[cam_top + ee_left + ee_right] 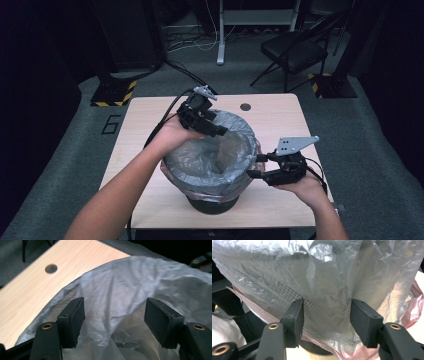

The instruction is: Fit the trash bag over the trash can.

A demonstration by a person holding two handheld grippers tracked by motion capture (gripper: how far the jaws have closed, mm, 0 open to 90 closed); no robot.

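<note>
My jaws are matte black, with small brass-coloured rivets at their bases. The bag (210, 160) in front of me is translucent silver-grey; a pink bag (412, 307) edge peeks out beneath it. Through the grey film I see the bin (212, 202), black with a fine mesh grid. The counter (280, 120) is pale wood grain with one dark round hole (51, 268).

The right tool (325, 322) stands with its two black jaws apart before the crinkled grey plastic bag (319, 277), which drapes over a black mesh bin (312, 346); a pink plastic liner (412, 307) shows beneath
</note>
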